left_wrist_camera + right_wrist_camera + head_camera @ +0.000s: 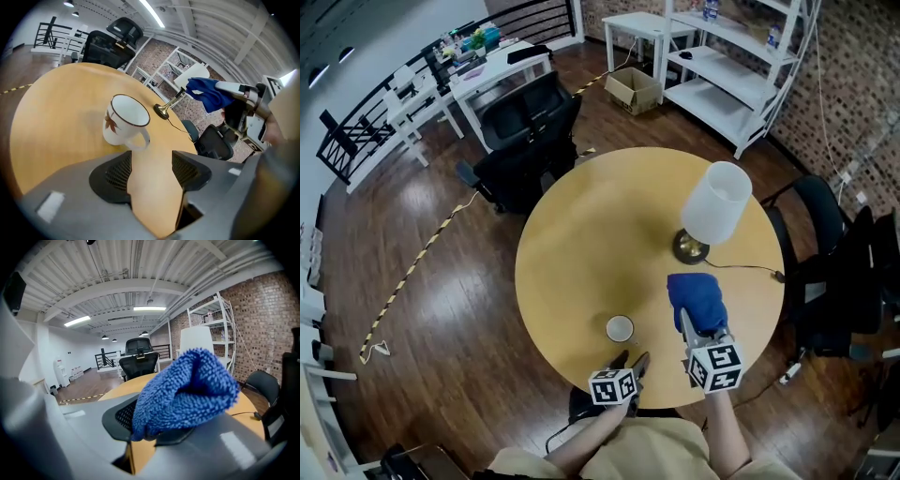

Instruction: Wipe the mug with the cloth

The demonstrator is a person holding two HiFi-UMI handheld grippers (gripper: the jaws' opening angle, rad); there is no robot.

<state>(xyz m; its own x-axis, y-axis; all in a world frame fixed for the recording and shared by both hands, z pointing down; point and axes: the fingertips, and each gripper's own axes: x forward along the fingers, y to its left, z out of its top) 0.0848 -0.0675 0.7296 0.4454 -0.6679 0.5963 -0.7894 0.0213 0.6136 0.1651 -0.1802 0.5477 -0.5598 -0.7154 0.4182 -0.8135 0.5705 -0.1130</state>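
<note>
The white leaf-printed mug [620, 329] stands on the round wooden surface [572, 253] just beyond the spread, empty left tongs [631, 360], handle toward them, while the right tongs [691, 325] pinch the fluffy blue cloth [696, 295] to its right.

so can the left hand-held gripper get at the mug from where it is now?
Probably yes. The left hand-held gripper is open and empty. The mug stands upright just ahead of its jaws with its handle turned toward them, and only bare table lies between.
</note>
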